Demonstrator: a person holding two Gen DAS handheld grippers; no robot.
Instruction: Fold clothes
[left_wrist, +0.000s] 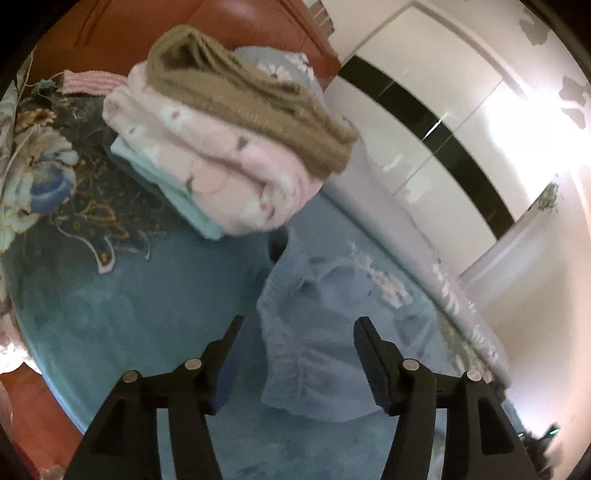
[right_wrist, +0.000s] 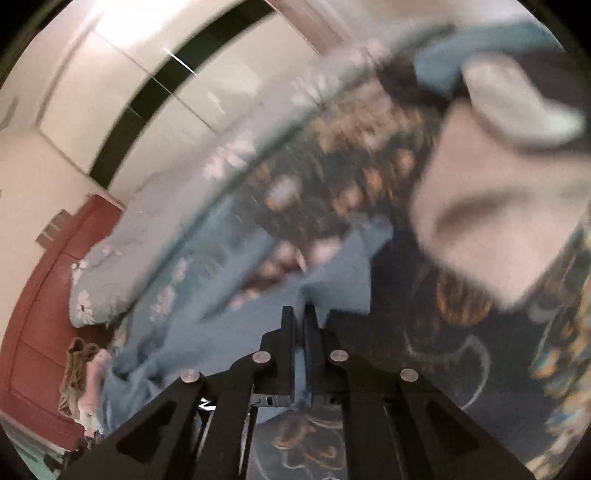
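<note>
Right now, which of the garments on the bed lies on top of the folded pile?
The brown knitted garment. It rests on the pink floral one, with a light blue one lowest. The blue garment lies apart, between the open left gripper fingers.

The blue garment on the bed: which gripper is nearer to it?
Right. The right gripper is shut on the blue garment's edge; the left gripper hovers open just above it, not touching.

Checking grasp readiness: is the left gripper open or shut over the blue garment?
Open. The left gripper has its fingers wide apart, with the blue garment lying loose between them, not pinched.
</note>
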